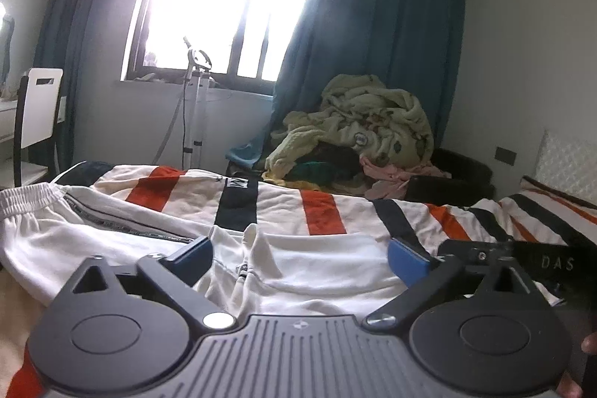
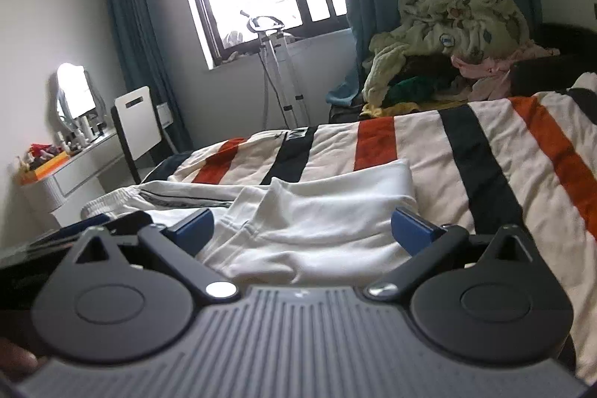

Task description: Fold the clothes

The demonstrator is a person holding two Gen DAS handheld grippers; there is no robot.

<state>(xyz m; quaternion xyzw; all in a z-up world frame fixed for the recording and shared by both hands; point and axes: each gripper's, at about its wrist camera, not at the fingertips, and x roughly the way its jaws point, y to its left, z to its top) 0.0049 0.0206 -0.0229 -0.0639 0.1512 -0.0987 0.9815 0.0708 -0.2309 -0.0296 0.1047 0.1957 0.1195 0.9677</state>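
Note:
A white pair of trousers (image 1: 112, 230) with an elastic waistband and a dark side stripe lies folded on the striped bedspread (image 1: 321, 211). My left gripper (image 1: 298, 258) is open above it, blue pads wide apart, nothing between them. In the right wrist view the same white trousers (image 2: 317, 215) lie doubled over, with the folded edge to the right. My right gripper (image 2: 304, 228) also hangs open over the cloth, gripping nothing. At the right edge of the left wrist view the other gripper's dark body (image 1: 522, 260) shows.
A heap of laundry with a pale green blanket (image 1: 365, 133) sits at the far side of the bed. A white chair (image 2: 138, 129) and a dressing table (image 2: 71, 170) with a mirror stand at the left. A garment steamer (image 1: 196, 99) stands under the window.

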